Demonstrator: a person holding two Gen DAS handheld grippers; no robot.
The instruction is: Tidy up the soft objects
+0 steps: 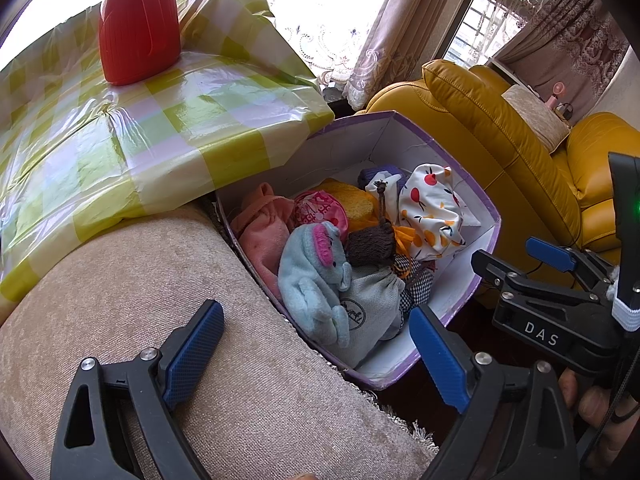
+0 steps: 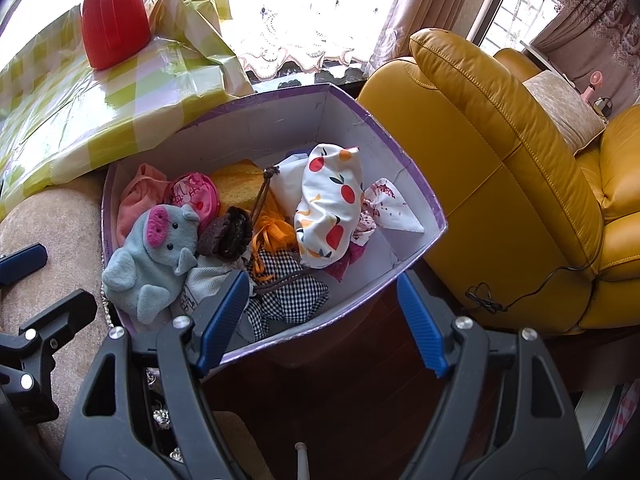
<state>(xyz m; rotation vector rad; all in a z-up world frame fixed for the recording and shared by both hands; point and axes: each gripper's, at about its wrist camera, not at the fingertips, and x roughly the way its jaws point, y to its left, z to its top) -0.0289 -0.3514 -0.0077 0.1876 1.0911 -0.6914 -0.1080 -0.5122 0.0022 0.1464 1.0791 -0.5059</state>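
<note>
You hold two grippers above a white box with a purple rim; it stands between a beige cushion and a yellow leather sofa. Your left gripper hangs with its jaws wide apart and nothing between them, one blue pad over the cushion, the other over the box's near corner; your right gripper is likewise spread wide and empty, straddling the box's near rim. Inside the box lie the soft things, piled together: a pale blue plush pig with a pink snout at the near left; a pink cloth behind it; a dark brown pouch beside the pig; a yellow sponge; a fruit-print cloth toward the right; a black-and-white checked cloth nearest you. A red jug stands on a green checked tablecloth behind the cushion.
</note>
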